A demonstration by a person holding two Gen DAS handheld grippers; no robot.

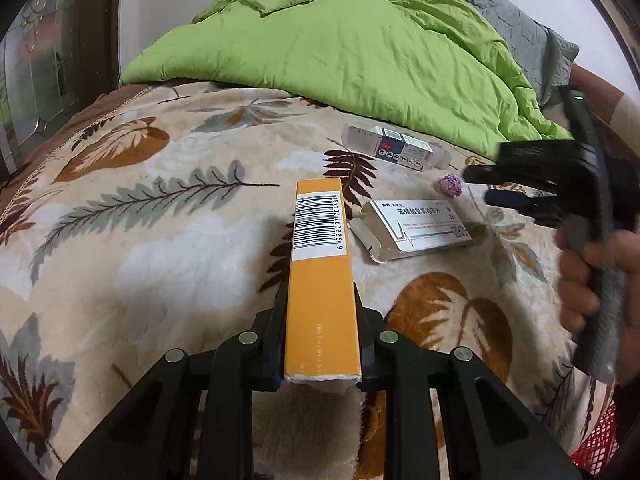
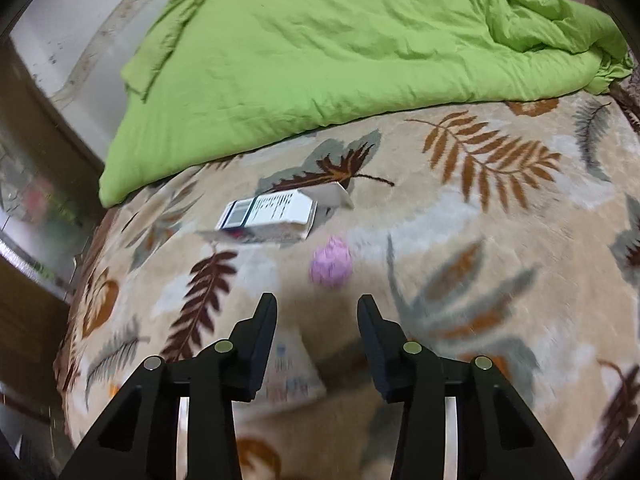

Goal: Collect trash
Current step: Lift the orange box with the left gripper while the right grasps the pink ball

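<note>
My left gripper (image 1: 320, 308) is shut on a long orange box (image 1: 320, 240) with a barcode, held above the leaf-patterned blanket (image 1: 160, 240). Ahead of it lie a white medicine box (image 1: 420, 228), a small purple crumpled ball (image 1: 451, 185) and a silver-and-white carton (image 1: 394, 152). The right gripper (image 1: 486, 185), held by a hand (image 1: 580, 272), hovers beside the purple ball. In the right wrist view my right gripper (image 2: 317, 308) stands open with nothing between its fingers, the purple ball (image 2: 331, 263) just beyond the tips. A white carton (image 2: 268, 216) lies farther back, and another white box (image 2: 294, 372) lies under the fingers.
A rumpled green duvet (image 1: 360, 52) covers the far half of the bed, with a grey pillow (image 1: 520, 28) behind it. A red mesh basket (image 1: 596, 448) shows at the lower right. Dark wooden furniture (image 2: 24, 320) borders the bed's left side.
</note>
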